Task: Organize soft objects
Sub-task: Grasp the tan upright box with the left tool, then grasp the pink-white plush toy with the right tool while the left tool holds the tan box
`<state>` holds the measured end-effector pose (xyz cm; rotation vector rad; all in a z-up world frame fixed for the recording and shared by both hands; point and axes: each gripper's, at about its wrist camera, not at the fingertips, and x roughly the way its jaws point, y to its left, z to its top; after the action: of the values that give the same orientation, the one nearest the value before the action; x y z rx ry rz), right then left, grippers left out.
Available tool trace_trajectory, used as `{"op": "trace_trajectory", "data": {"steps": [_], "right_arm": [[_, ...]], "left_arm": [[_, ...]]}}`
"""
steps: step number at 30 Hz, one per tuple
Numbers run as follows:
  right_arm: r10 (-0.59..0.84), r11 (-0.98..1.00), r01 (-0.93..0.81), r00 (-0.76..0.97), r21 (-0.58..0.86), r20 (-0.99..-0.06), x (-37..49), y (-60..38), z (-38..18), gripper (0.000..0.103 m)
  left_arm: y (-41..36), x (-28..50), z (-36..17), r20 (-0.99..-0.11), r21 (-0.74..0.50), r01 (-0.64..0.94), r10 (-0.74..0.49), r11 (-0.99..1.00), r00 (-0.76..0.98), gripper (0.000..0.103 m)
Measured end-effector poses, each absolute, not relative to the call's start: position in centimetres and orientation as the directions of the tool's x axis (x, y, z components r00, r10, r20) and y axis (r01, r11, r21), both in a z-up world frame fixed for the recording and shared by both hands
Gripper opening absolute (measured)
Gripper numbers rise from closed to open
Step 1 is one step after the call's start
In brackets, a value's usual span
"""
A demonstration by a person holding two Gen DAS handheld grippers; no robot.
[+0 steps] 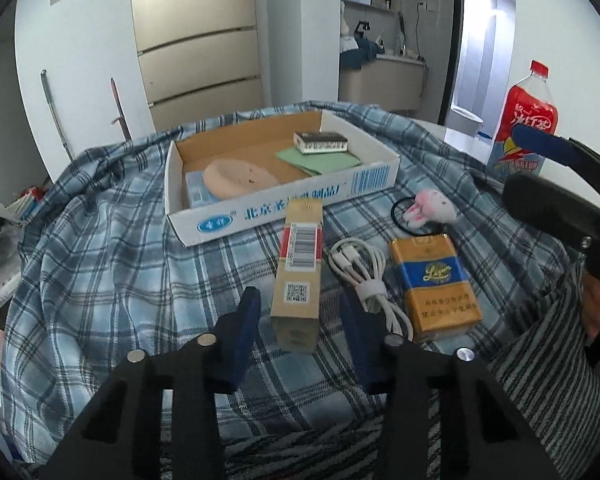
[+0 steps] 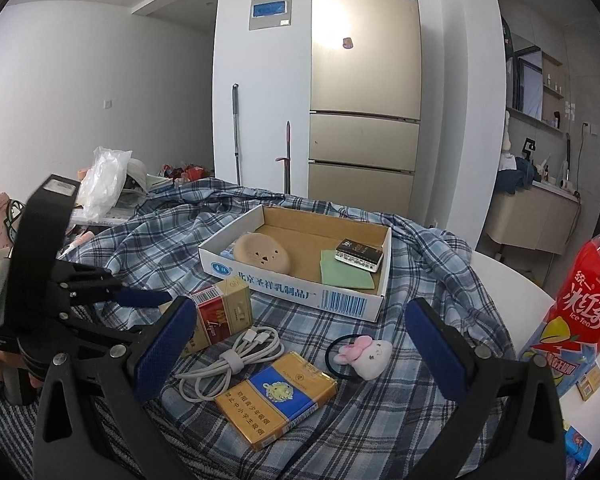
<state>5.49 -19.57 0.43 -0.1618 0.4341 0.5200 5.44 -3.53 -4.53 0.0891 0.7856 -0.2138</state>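
A: While the left tool [image 1: 300,320] hangs low over the plaid cloth [image 1: 120,280], its jaws stand wide, one each side of the near end of the tan carton [image 1: 300,264]. No contact that I can tell.

B: Right tool [image 2: 300,340]?

A: Wide too, holding nothing. It hovers above the cable [image 2: 236,354], the yellow pack [image 2: 278,398] and the bunny tie [image 2: 364,354].

B: Where's the bunny tie exactly?

A: On the cloth, near side of the box [image 2: 300,280], just right of the cable and beyond the yellow pack. Plush bunny on a black loop, between the right tool's fingers [image 2: 166,344] in its own view, but below them, apart.

B: Box contents?

A: Tan round cushion [image 2: 262,258] with a face at the left end, lying partly on a blue packet [image 1: 198,190]. Green cloth [image 2: 344,274] at the right end, with a small dark book [image 2: 358,254] partly on it. Box has blue print and a barcode on its near wall.

B: Anything else?

A: Red ice-tea bottle [image 1: 526,120] stands at the right on the white counter [image 2: 512,280], off the cloth. Gold fridge [image 2: 364,92] behind. In the left view the right tool [image 1: 540,144] shows at the right edge; its jaw gap can't be read there.
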Motion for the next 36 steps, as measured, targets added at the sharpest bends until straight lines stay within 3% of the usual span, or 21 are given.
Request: {"op": "trace_trajectory", "data": {"steps": [4,9,13,15,17,18,20,23,31,36], "right_arm": [[0.448,0.858,-0.513,0.775,-0.03,-0.446,5.6,-19.7,0.4,0.103],[0.47,0.848,-0.53,0.752,0.001,-0.463,6.3,-20.2,0.4,0.103],[0.396,0.839,-0.516,0.798,-0.175,-0.454,6.7,-19.9,0.9,0.103],[0.359,0.836,-0.512,0.782,-0.196,-0.51,7.9,-19.9,1.0,0.103],[0.371,0.817,-0.557,0.707,-0.151,-0.602,9.8,-19.9,0.8,0.095],[0.37,0.8,-0.583,0.666,-0.142,-0.647,10.8,-19.7,0.7,0.086],[0.326,0.803,-0.573,0.653,-0.164,-0.684,12.6,-19.8,0.1,0.085],[0.341,0.825,-0.562,0.583,-0.063,-0.738,15.0,-20.9,-1.9,0.085],[0.284,0.833,-0.547,0.546,-0.079,-0.788,15.8,-20.6,-6.1,0.084],[0.288,0.832,-0.552,0.517,-0.058,-0.806,16.1,-20.4,-7.0,0.064]], "left_arm": [[-3.5,5.6,-4.9,-0.721,-0.019,0.233,-0.175,0.972,0.671,0.024],[-3.2,5.4,-4.6,-0.709,-0.048,0.244,-0.206,0.968,0.675,0.023],[-2.7,5.1,-4.2,-0.689,-0.078,0.244,-0.229,0.967,0.687,0.023],[-2.6,5.0,-4.0,-0.679,-0.079,0.247,-0.234,0.966,0.696,0.023],[-2.6,4.8,-3.9,-0.671,-0.078,0.252,-0.238,0.964,0.702,0.023],[-2.6,4.6,-3.8,-0.665,-0.074,0.252,-0.236,0.965,0.708,0.023],[-2.5,4.3,-3.6,-0.655,-0.07,0.248,-0.232,0.966,0.719,0.023],[-2.5,4.2,-3.3,-0.647,-0.07,0.247,-0.232,0.967,0.727,0.023],[-2.9,3.8,-3.1,-0.638,-0.045,0.24,-0.213,0.97,0.74,0.023],[-3.9,3.0,-2.7,-0.611,-0.013,0.289,-0.237,0.957,0.756,0.023]]}}
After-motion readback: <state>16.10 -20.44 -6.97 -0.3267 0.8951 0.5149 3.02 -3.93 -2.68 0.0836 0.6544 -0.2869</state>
